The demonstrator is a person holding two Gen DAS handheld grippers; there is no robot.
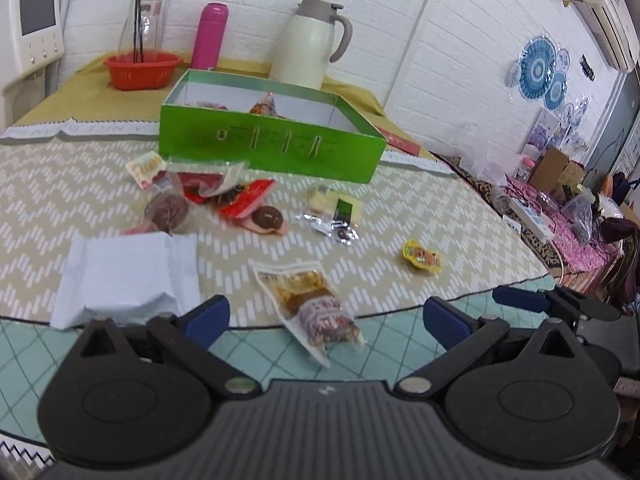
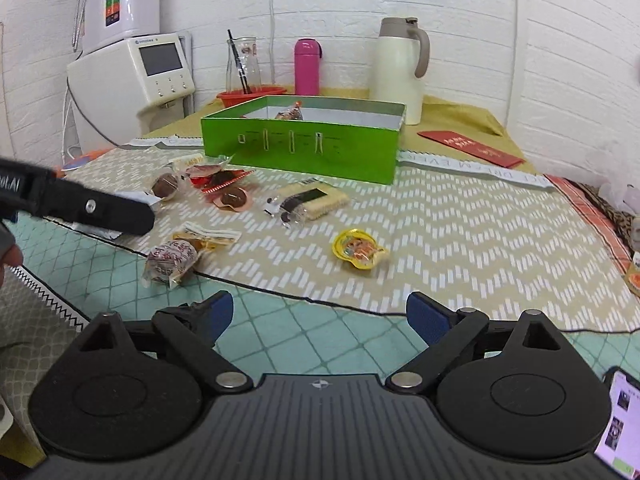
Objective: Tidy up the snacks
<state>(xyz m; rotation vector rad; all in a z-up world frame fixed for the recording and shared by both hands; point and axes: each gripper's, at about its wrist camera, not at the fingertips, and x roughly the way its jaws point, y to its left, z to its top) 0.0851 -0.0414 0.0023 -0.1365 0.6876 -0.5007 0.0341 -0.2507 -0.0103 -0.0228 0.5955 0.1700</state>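
An open green box (image 1: 272,148) (image 2: 300,148) stands at the back of the patterned mat, with a wrapped snack (image 1: 264,106) inside. Loose snacks lie in front of it: a white packet (image 1: 124,276), a clear packet with a brown snack (image 1: 316,304) (image 2: 176,256), a yellow jelly cup (image 1: 422,256) (image 2: 358,250), a cracker packet (image 1: 334,208) (image 2: 312,200) and a pile of red wrappers (image 1: 224,196) (image 2: 216,180). My left gripper (image 1: 326,318) is open, its fingers either side of the clear packet's near end. My right gripper (image 2: 323,314) is open over the teal cloth, holding nothing.
Behind the box stand a red basket (image 1: 142,68), a glass carafe (image 2: 242,64), a pink flask (image 1: 210,36) and a white jug (image 1: 310,44). A water machine (image 2: 132,80) sits at the far left. A red envelope (image 2: 472,148) and a phone (image 2: 624,420) lie to the right.
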